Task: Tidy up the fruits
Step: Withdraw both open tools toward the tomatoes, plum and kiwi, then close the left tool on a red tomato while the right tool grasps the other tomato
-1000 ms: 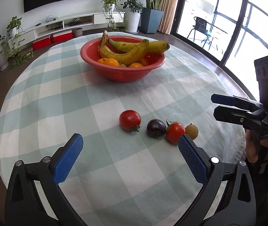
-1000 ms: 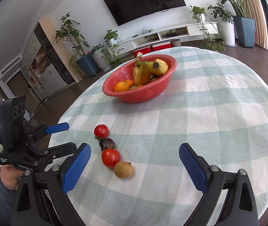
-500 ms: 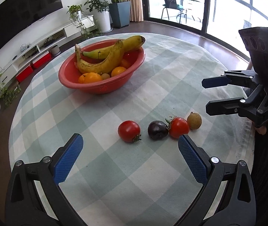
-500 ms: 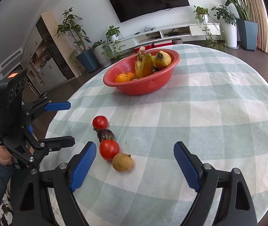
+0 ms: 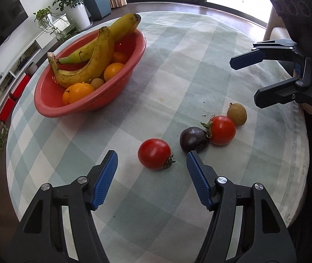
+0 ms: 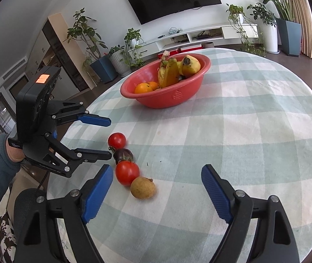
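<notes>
My left gripper [image 5: 151,164] has jaws wide, lined up w/ the nearest tomato [image 5: 154,153] on the tablecloth [image 5: 199,65]. Right gripper [image 6: 157,188] also wide, holding nothing, over the brown fruit [image 6: 142,187]. I'd ease fwd, center, squeeze gently, then carry to bowl [image 5: 120,89].

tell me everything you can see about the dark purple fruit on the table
The dark purple fruit is small, round and nearly black with a dull sheen and a few darker creases low on its skin. It lies on the checked tablecloth, second in a short row, pressed against the stemmed tomato on one side, with a gap to the lone tomato on the other. No gripper touches it, though the left gripper's fingertip is close.
</notes>
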The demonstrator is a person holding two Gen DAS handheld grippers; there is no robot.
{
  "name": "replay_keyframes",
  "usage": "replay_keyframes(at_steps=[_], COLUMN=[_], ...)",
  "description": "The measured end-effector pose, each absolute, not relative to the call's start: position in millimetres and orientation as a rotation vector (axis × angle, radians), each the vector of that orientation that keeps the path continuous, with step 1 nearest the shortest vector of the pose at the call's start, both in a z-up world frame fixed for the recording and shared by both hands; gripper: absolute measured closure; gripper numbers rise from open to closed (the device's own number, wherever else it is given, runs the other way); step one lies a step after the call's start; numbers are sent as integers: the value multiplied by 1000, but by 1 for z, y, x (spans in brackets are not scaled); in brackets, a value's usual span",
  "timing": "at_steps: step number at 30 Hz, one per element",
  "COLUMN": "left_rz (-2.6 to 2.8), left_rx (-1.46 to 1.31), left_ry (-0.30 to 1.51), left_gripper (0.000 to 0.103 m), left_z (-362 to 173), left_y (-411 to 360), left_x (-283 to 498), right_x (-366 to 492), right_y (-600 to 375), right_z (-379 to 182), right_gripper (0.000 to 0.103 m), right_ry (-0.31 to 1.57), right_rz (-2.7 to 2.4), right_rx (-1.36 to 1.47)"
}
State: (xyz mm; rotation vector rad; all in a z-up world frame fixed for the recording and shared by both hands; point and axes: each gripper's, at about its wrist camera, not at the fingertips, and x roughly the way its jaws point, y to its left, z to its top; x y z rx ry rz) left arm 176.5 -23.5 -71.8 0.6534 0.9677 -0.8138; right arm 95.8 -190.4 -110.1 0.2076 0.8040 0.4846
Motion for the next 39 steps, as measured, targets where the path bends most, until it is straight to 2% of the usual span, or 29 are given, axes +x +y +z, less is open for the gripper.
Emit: replay_keyframes(at_steps=[6,11,25,27,29,30,39], left_rz=[-839,-893,-901,-904,-906,-903,-874], left_rx=[630,597,672,667,648,642,555], left_ry=[981,1011,1023,1025,1026,1024,1036], left_gripper=[39,53,53,56,65,67,67], left_z=[-77,-76,-89,-90,-91,-92,-91], left_y=[-22,-18,-29,-30,-30,-30,-22], left_x=[189,196,193,194,193,192,188], right_x=[97,98,99,98,98,98,97], right_y=[-189,-189,-188,-187,-186,-186,-185], right_z=[-113,-114,-116,-117,-117,-117,-117], right_gripper=[19,20,20,21,21,21,22], right_ry=[817,827,837,840,842,842,835], right_rz=[492,491,492,495,497,498,495], right_rx=[207,207,199,196,193,193,185])
